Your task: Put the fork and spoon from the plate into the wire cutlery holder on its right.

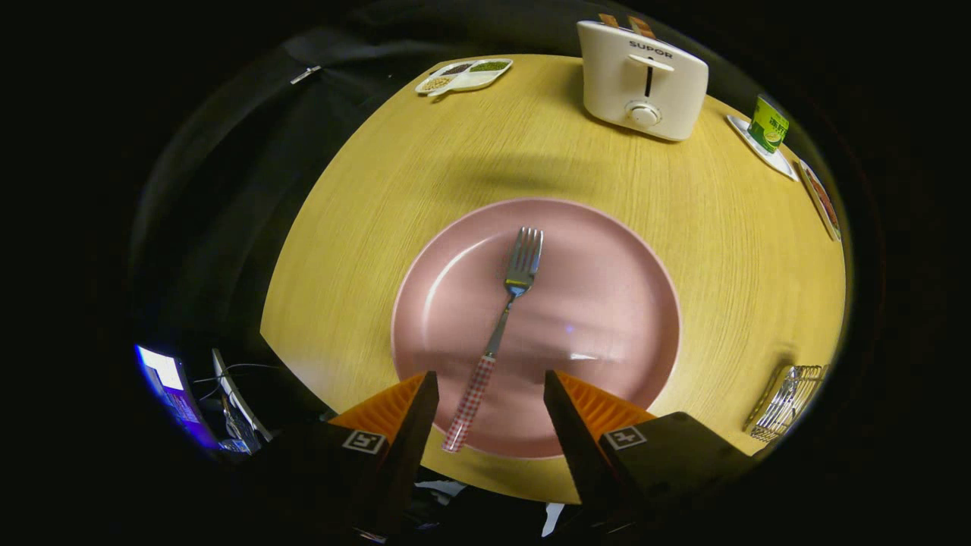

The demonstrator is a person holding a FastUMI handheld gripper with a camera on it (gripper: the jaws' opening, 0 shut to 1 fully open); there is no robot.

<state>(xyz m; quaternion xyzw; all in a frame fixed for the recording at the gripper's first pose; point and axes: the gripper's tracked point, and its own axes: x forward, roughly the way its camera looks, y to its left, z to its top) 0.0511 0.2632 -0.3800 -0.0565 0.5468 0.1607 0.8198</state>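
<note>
Gripper view shows your gripper spread wide and holding nothing, its fingers straddling the fork's checked handle. That fork lies mid-plate, handle over the near rim. The wire cutlery holder sits by the table's right edge. Close off-centre and the thin handle may skid on the plate.

Fork on plate; holder right.

Gripper held above the near side, 2 fingers spread wide apart, gripping nothing
</note>
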